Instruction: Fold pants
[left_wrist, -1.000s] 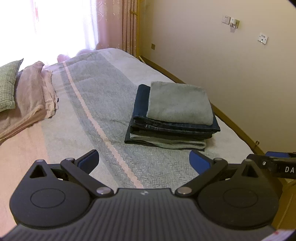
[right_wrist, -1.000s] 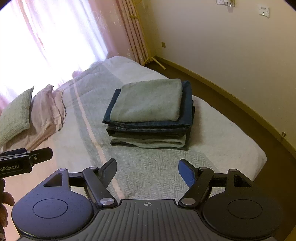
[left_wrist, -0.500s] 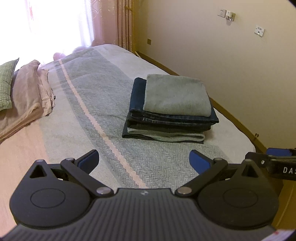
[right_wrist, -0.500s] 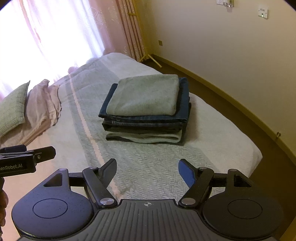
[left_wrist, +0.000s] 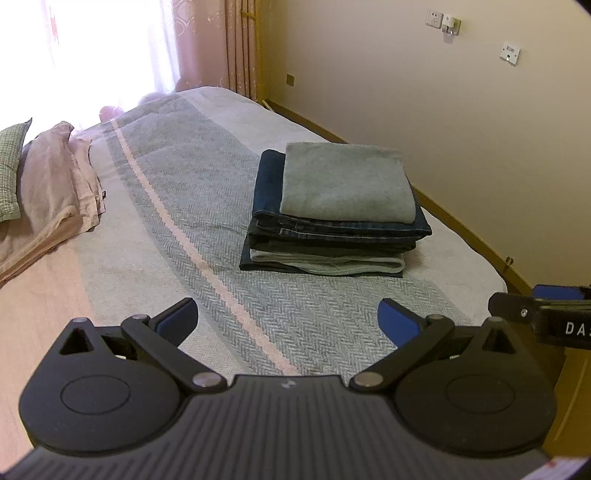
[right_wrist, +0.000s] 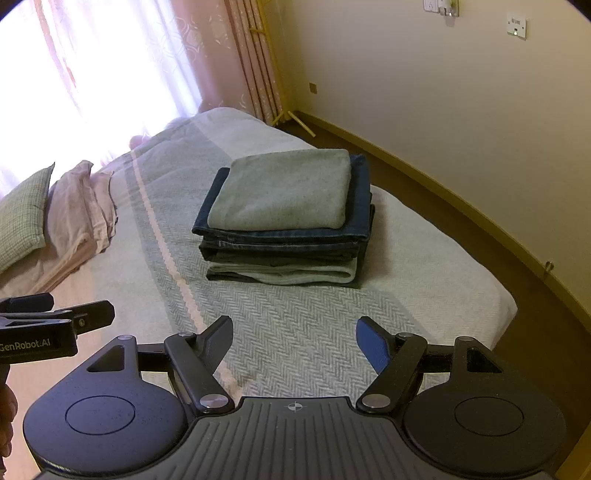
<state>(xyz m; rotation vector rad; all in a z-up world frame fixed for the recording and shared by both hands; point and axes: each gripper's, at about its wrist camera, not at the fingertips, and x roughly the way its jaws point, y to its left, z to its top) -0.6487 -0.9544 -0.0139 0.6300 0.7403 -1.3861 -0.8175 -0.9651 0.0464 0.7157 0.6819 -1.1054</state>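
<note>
both cameras have drawn back a little since the earlier frames, so the stack of folded pants (left_wrist: 334, 218) sits slightly farther off.

left wrist view: the left gripper (left_wrist: 288, 321) hovers over the striped bed cover (left_wrist: 177, 206), fingers spread wide and holding nothing. the stack lies ahead, a grey-green pair on top of dark jeans. pink bedding (left_wrist: 55, 199) lies far left.

right wrist view: the right gripper (right_wrist: 294, 341) is also wide apart and empty, well short of the stack (right_wrist: 284, 221). the left gripper (right_wrist: 55, 325) pokes in at the left edge.
</note>
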